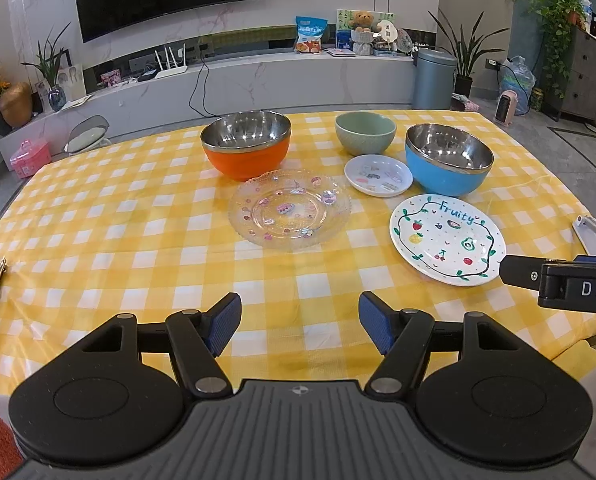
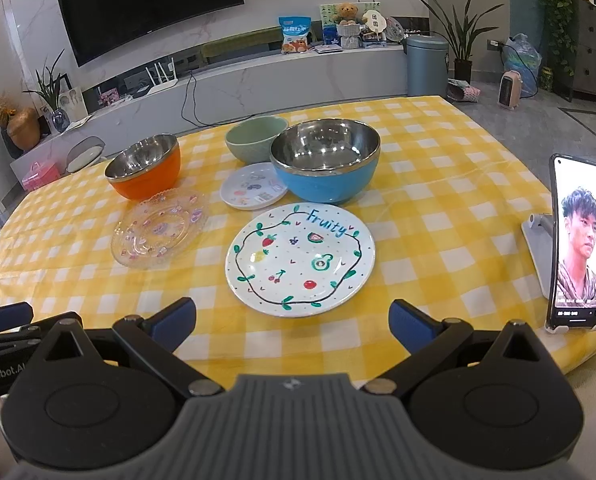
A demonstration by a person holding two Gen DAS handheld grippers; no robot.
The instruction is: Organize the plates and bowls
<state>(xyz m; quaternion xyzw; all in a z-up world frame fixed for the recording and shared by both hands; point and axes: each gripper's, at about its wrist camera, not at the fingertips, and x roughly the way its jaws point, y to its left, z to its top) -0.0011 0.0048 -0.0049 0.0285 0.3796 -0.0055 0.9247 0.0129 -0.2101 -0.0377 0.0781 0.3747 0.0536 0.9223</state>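
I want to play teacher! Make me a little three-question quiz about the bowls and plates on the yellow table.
1. True or false: the left claw is holding a plate.
2. How many bowls stand on the checked tablecloth?
3. Which dish lies nearest the right claw? A) clear glass plate B) Fruity plate C) small white plate

Key
1. False: both claws are open and hold nothing.
2. Three: the orange bowl, the green bowl and the blue bowl.
3. B
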